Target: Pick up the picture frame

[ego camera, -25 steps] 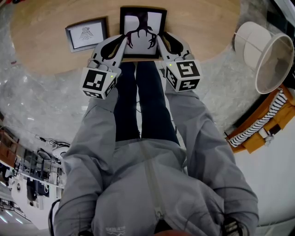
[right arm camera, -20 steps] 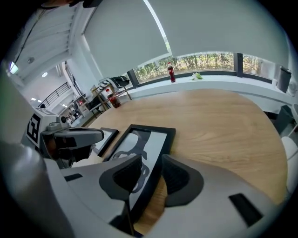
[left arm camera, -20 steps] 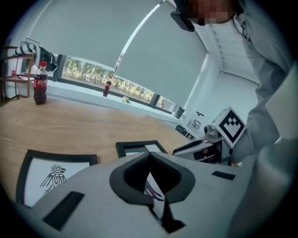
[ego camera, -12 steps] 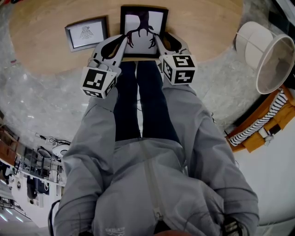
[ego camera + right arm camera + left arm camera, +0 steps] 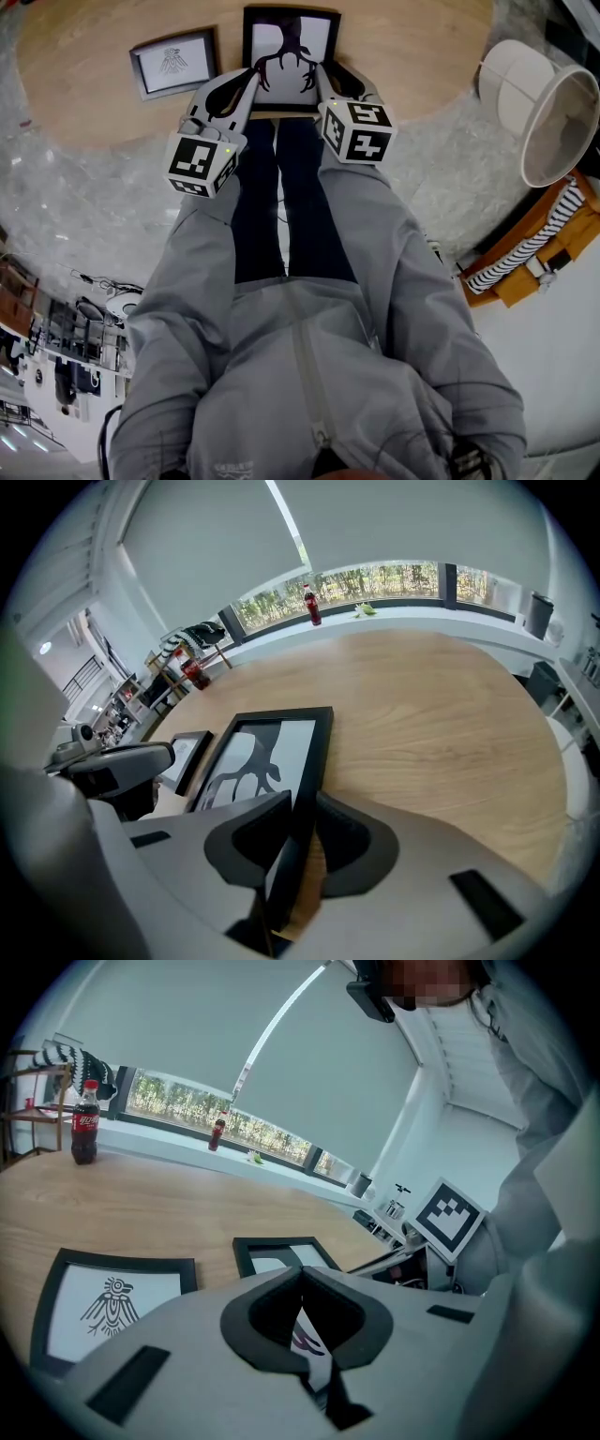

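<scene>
A person (image 5: 309,375) in grey leans over a round wooden counter (image 5: 422,56) where the picture frame (image 5: 281,36), holding a dark antler-like print, lies flat near the edge. A smaller frame (image 5: 173,64) with a bird drawing lies just beside it to the left. The left gripper (image 5: 249,84) sits at the picture frame's near left corner and the right gripper (image 5: 323,77) at its right side. The right fingers (image 5: 352,841) are clamped on the right rail, one tip on the glass side, one on the outer edge. The left fingers (image 5: 262,1307) are drawn fully together, a sliver of print showing in the hollow beneath the tips; whether they pinch the frame is unclear. The approach looks finished and the grasp at least half made; the lift itself appears not yet begun.
</scene>
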`<act>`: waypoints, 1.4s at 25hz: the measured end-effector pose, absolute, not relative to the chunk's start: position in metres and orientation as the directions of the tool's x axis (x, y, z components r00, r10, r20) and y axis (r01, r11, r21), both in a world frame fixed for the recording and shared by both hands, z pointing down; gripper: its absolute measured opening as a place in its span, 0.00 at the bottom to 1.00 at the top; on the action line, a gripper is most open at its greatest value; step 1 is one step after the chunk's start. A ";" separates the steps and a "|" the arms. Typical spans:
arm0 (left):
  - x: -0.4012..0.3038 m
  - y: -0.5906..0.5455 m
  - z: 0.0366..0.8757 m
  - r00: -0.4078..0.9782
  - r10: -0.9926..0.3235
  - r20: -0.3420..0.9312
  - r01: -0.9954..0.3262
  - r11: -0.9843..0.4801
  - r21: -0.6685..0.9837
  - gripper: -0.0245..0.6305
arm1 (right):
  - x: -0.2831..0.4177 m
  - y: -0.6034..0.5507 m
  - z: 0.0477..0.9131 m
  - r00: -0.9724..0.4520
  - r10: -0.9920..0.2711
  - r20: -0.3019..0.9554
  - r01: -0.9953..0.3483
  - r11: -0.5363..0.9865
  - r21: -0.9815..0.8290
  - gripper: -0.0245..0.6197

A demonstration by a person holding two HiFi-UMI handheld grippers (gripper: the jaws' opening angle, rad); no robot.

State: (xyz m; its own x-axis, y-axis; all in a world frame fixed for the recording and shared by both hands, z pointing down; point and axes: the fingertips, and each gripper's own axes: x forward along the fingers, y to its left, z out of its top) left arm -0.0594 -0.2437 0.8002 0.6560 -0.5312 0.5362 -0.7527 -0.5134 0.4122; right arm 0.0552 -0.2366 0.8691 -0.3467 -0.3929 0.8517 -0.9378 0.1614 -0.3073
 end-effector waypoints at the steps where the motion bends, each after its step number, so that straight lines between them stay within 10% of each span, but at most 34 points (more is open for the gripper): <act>1: -0.059 -0.243 0.800 0.656 -0.531 0.537 -0.753 -0.514 0.411 0.07 | 0.055 -0.235 0.869 -0.343 -0.392 0.854 -0.939 0.156 -0.305 0.18; 35: -0.101 -0.110 0.842 0.671 -0.357 0.650 -0.741 -0.338 0.580 0.07 | 0.050 -0.130 0.867 -0.322 -0.266 0.909 -0.946 0.126 -0.299 0.17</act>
State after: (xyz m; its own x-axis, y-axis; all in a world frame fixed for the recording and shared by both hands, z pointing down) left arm -0.1013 -0.1098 0.8420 0.6710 -0.3574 0.6496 -0.7413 -0.3380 0.5798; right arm 0.0500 -0.1300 0.8668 -0.3224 -0.2656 0.9086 -0.9459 0.1261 -0.2988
